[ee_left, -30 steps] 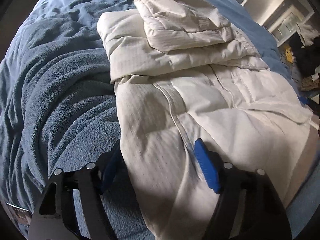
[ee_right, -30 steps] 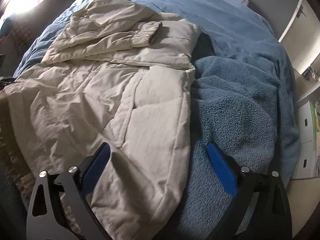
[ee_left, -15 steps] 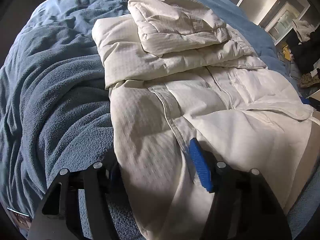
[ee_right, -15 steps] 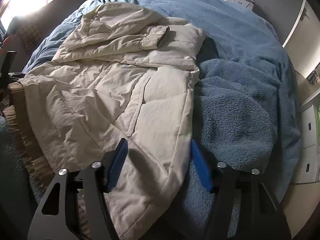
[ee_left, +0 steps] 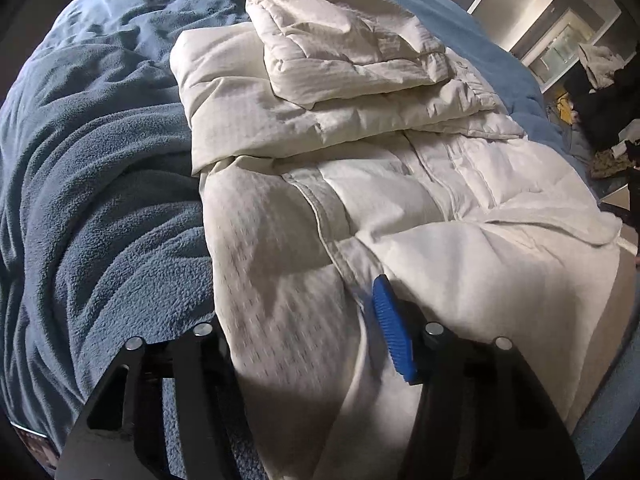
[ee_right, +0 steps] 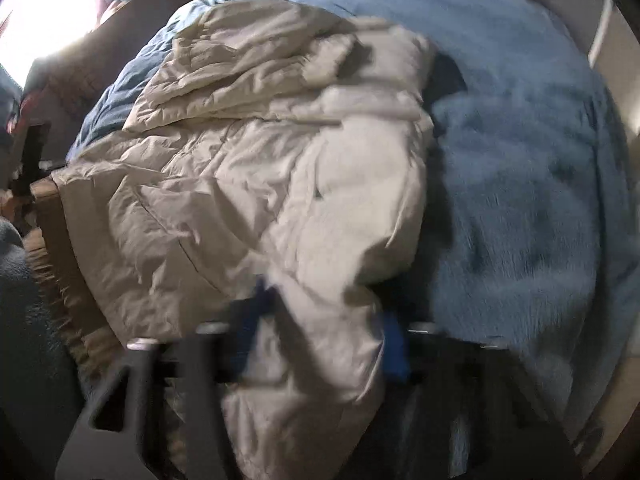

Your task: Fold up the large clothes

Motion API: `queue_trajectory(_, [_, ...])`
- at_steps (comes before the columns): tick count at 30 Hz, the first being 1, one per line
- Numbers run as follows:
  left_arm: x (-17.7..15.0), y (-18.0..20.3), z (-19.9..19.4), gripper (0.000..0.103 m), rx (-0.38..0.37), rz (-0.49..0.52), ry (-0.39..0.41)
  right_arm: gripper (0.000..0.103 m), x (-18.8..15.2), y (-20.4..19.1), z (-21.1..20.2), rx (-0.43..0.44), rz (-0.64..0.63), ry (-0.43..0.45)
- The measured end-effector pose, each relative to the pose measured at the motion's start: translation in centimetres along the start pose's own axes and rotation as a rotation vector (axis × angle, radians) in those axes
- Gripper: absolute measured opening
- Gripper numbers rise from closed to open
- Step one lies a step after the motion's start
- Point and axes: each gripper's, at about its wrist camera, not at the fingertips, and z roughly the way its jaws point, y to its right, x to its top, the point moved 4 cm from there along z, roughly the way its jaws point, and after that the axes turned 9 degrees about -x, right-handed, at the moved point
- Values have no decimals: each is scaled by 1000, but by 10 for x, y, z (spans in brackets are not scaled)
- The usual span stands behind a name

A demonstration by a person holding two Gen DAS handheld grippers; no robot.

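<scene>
A cream quilted jacket (ee_left: pixel 400 200) lies on a blue fleece blanket (ee_left: pixel 100 208), with its sleeves and hood folded over its upper part. My left gripper (ee_left: pixel 304 320) is shut on the jacket's lower left edge; only the right blue pad (ee_left: pixel 390 324) shows, the other is under the fabric. In the right wrist view my right gripper (ee_right: pixel 320 336) is shut on the jacket's (ee_right: pixel 248 184) lower right edge, which bunches up between the blue pads (ee_right: pixel 394 344). This view is motion-blurred.
The blue blanket (ee_right: pixel 520 160) covers the bed on both sides of the jacket. A doorway and cluttered floor (ee_left: pixel 592 80) lie at the far right of the left wrist view. A bright window (ee_right: pixel 40 12) and the wooden bed edge (ee_right: pixel 52 216) show at left.
Both grippers have closed on the jacket's lower edge. The right gripper has lifted and pulled its corner, bunching the fabric; the left has pinched its side with little movement.
</scene>
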Motion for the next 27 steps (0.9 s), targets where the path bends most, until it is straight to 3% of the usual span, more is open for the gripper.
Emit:
queue_trajectory(2, [2,5,-9,14,-5,33,34,13,7,-9,-6,-27,-59,41])
queue_trajectory(5, [8,7,-21,9,-30,30,84,11,21,-11,-19,-51,-82,101])
queue_trajectory(13, [55,-4,-35,9,-117,-14,172,10,87,9,-39,-66,-28,247])
queue_trajectory(17, [91,-15,-30,9,-91,-13,165,10,132,15,-28,-74,-2,283])
queue_trajectory(21, [123,-39,-16,9,-69,-36,127,10,175,32,-2,-114,43,284])
queue_trajectory(27, [149,-81,4,12,-137,-185,58,10,223,61,59,-127,138,208])
